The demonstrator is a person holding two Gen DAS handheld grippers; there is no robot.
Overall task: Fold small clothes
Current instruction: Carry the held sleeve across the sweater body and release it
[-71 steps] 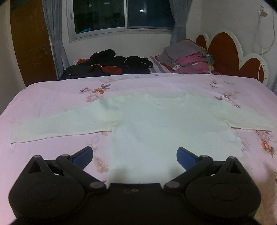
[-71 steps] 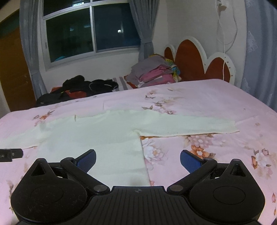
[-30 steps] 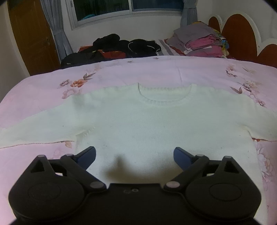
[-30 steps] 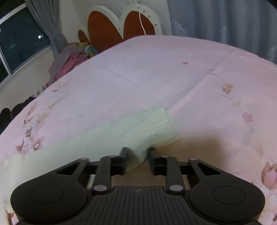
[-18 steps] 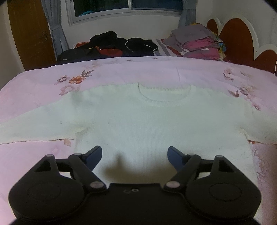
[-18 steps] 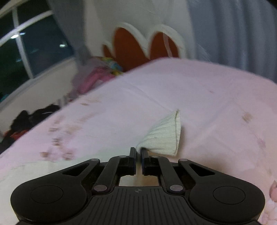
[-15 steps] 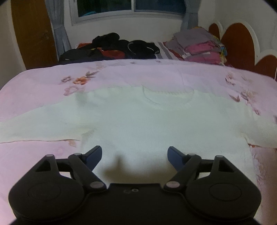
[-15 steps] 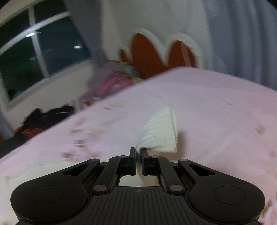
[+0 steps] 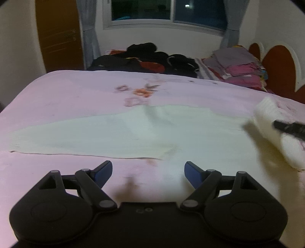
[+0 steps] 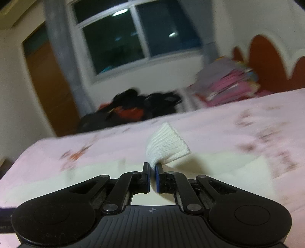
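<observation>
A cream knit sweater lies flat on the pink floral bed, its left sleeve stretched out to the left. My left gripper is open and empty, low over the sweater's lower left edge. My right gripper is shut on the ribbed cuff of the right sleeve and holds it lifted above the sweater body. In the left wrist view the lifted sleeve and the right gripper's dark tip come in from the right edge.
A heap of dark clothes and a stack of folded clothes lie at the far side of the bed. A red and white headboard stands at the right. A wooden door and a window are behind.
My right gripper has carried the sleeve cuff up and leftward over the sweater body. My left gripper has shifted left toward the left sleeve and stays open.
</observation>
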